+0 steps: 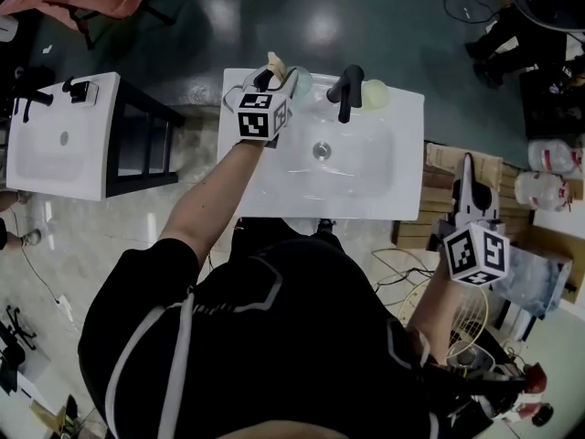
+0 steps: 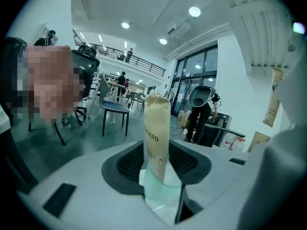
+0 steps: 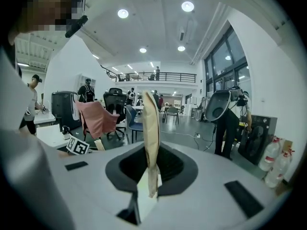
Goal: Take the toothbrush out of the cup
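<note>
Head view: the left hand-held gripper point(image 1: 279, 79) is at the back of the white sink surface point(image 1: 384, 190), by the cup point(image 1: 303, 82). Left gripper view: its 2 jaws are spread around the cup, where the paper-wrapped toothbrush point(image 2: 157, 128) stands. It looks light and crinkly, so pinch it up high. Right gripper view: the right hand-held gripper point(image 3: 149, 176) pinches a thin beige packet point(image 3: 151, 123).

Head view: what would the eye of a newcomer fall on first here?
The white sink fills the middle, with a black tap at its back edge. The left tongs reach to its back left corner, open around a pale green cup that holds a beige paper packet. The right tongs hang off to the right of the sink, shut on a second beige packet.
</note>
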Demonstrator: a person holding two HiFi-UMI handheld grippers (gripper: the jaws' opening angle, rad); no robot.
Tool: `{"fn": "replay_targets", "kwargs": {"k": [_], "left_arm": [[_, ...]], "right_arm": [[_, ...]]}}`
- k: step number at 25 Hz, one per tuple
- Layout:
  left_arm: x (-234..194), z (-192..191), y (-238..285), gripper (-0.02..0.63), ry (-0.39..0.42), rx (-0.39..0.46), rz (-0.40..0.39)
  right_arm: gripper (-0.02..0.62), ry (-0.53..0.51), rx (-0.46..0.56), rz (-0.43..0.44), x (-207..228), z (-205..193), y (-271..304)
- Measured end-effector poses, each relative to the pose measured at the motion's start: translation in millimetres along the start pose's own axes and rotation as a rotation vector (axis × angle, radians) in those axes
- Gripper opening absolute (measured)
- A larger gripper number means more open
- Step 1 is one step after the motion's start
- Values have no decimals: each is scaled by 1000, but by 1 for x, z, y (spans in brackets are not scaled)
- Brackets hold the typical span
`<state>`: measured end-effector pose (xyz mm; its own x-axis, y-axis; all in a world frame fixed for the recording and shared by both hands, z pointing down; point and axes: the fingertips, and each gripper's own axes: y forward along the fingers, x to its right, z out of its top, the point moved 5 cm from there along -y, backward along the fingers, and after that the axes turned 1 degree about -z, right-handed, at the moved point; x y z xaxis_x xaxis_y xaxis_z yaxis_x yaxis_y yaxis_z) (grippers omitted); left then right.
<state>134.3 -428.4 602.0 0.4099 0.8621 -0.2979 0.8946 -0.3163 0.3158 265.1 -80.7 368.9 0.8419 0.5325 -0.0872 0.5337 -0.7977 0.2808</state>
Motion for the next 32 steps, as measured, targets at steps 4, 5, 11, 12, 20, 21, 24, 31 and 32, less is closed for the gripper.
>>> {"fn": "replay_targets", "kwargs": {"k": [4, 5, 11, 12, 20, 21, 24, 31, 32], "left_arm": [[1, 4, 2, 75, 11, 8, 14], [2, 5, 2, 63, 14, 8, 17], [5, 17, -4, 54, 32, 14, 35], [7, 20, -5, 52, 31, 19, 29], [20, 61, -31, 49, 41, 99, 48], [25, 66, -35, 49, 46, 109, 48], [40, 81, -47, 49, 67, 131, 53], [60, 104, -78, 49, 110, 159, 95], [65, 108, -83, 49, 108, 168, 92]], "right_arm": [[41, 8, -1, -2, 6, 0, 0], [41, 11, 1, -1, 8, 1, 0], [41, 23, 30, 44, 22, 8, 7], [41, 28, 37, 52, 25, 9, 7], [41, 55, 83, 151, 39, 21, 26], [41, 57, 89, 160, 42, 23, 27], [41, 73, 99, 183, 53, 28, 32], [41, 81, 129, 263, 61, 35, 53], [41, 78, 132, 268, 63, 35, 55]]}}
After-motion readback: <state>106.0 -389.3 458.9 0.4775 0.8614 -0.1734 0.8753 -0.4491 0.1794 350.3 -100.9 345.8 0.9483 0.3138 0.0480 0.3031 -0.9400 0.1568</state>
